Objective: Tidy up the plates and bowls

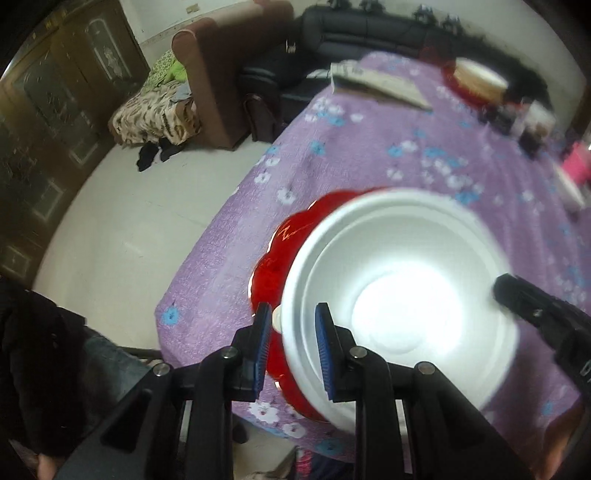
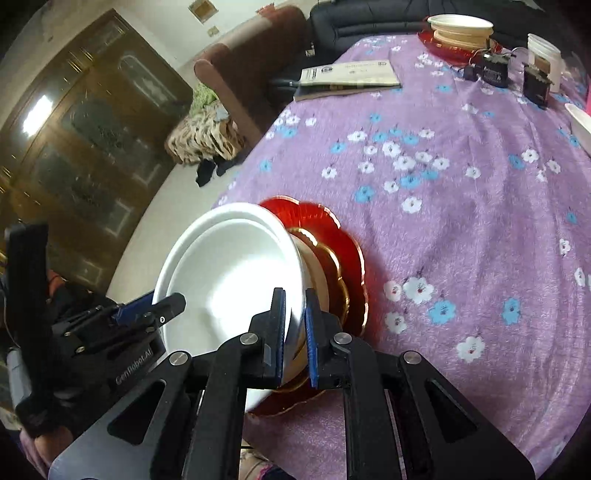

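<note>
White foam bowl [image 2: 236, 273] sits tilted on a stack of red plates [image 2: 347, 258] near the edge of the purple floral tablecloth [image 2: 461, 229]. Right gripper [image 2: 294, 332] pinches the bowl's near rim, pads tight on it. Left gripper [image 1: 291, 350] straddles the opposite rim, pads slightly apart, not pressing. Another plate-and-bowl stack [image 2: 460, 33] sits at the far end.

light: bright indoor | glare: white bowl [image 1: 399, 295] blown out | blur: left view smeared | edges: fisheye-bent, dark corners
</note>
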`<state>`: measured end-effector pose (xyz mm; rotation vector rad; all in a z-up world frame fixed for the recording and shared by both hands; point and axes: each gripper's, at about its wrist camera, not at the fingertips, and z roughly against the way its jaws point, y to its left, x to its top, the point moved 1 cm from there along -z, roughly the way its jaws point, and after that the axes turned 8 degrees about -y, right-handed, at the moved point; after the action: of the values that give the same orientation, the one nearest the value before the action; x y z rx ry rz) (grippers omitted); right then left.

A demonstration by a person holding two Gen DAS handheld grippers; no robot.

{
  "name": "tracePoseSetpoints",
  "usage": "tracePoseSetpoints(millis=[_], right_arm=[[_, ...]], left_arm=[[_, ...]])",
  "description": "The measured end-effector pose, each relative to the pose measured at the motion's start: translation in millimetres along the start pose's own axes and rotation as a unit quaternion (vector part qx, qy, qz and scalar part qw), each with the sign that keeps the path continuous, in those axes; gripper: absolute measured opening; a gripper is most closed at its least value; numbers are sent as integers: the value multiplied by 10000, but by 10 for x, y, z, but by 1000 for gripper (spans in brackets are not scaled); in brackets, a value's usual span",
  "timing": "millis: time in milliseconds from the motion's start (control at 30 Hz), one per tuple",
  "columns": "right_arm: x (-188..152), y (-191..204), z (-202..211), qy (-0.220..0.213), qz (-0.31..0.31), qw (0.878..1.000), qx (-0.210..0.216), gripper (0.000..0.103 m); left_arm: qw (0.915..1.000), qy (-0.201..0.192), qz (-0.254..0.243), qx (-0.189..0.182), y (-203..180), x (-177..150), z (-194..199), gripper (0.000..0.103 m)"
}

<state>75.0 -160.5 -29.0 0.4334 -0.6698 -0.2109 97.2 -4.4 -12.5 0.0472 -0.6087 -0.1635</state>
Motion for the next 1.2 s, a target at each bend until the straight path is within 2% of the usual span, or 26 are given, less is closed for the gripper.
tracePoseSetpoints(millis=[67,100,133,167,233,267,300,400,500,533,567,633,767,900,967,1033,1067,1100,1133,1167,1200], right_arm=[[70,-146,225,-255,-42,9993,260,10],[140,-305,367,-460,-91,9986,226,10],[181,-461,513,-674,-142,9976,99,10],[216,-560,604,-824,-186,9964,-24,10],[302,-992,898,-1157,-408,9915,-429,10],[352,-1295,1050,-1288,-581,9877,-667,10],[394,-1540,1156,-1373,-736,9843,-832,10],[550,-2490,1539,-1666,-1540,9665,-1202,10],[728,-3109,1758,-1950,-2073,9486,-1383,26],[804,-3285,1798,-2028,-2227,9430,-1417,35],[900,-3444,1813,-2054,-2338,9390,-1465,36],[1085,-3601,1733,-1977,-2335,9387,-1588,36],[1405,-3936,1435,-1596,-2417,9377,-1916,36],[1566,-4206,1162,-1252,-2430,9329,-2344,36],[1606,-4295,1043,-1101,-2418,9358,-2317,36],[1597,-4299,930,-982,-2438,9398,-2184,36],[1584,-4293,893,-947,-2472,9379,-2243,36],[1556,-4278,875,-942,-2492,9374,-2242,33],[1534,-4268,861,-973,-2544,9382,-2136,20],[1531,-4252,851,-954,-2571,9395,-2052,12],[1506,-4235,846,-924,-2580,9396,-2051,10]], left_arm=[[9995,-324,-47,-18,-116,78,147,23],[9982,-570,-145,-127,-272,123,278,23],[9968,-709,-225,-281,-383,162,364,23],[9941,-814,-349,-620,-629,230,482,28],[9883,-864,-524,-1145,-1025,311,573,49],[9832,-852,-634,-1484,-1376,401,599,70],[9806,-811,-671,-1654,-1600,467,595,83],[9718,-464,-786,-2172,-2434,819,404,83],[9698,-50,-871,-2277,-3244,1214,60,83],[9700,37,-882,-2266,-3448,1324,-51,83],[9709,73,-911,-2215,-3667,1433,-179,83],[9721,107,-1056,-2091,-4067,1652,-458,83],[9756,303,-1341,-1710,-4531,1849,-926,83],[9751,567,-1425,-1601,-4800,1863,-1303,81],[9719,693,-1545,-1636,-4912,1796,-1422,80],[9686,839,-1637,-1671,-4962,1698,-1500,68],[9676,941,-1649,-1666,-4961,1656,-1538,48],[9659,986,-1583,-1798,-4938,1620,-1537,40],[9659,901,-1524,-1890,-4908,1604,-1499,33],[9649,866,-1513,-1962,-4868,1576,-1444,22],[9655,845,-1512,-1946,-4804,1534,-1378,20]])
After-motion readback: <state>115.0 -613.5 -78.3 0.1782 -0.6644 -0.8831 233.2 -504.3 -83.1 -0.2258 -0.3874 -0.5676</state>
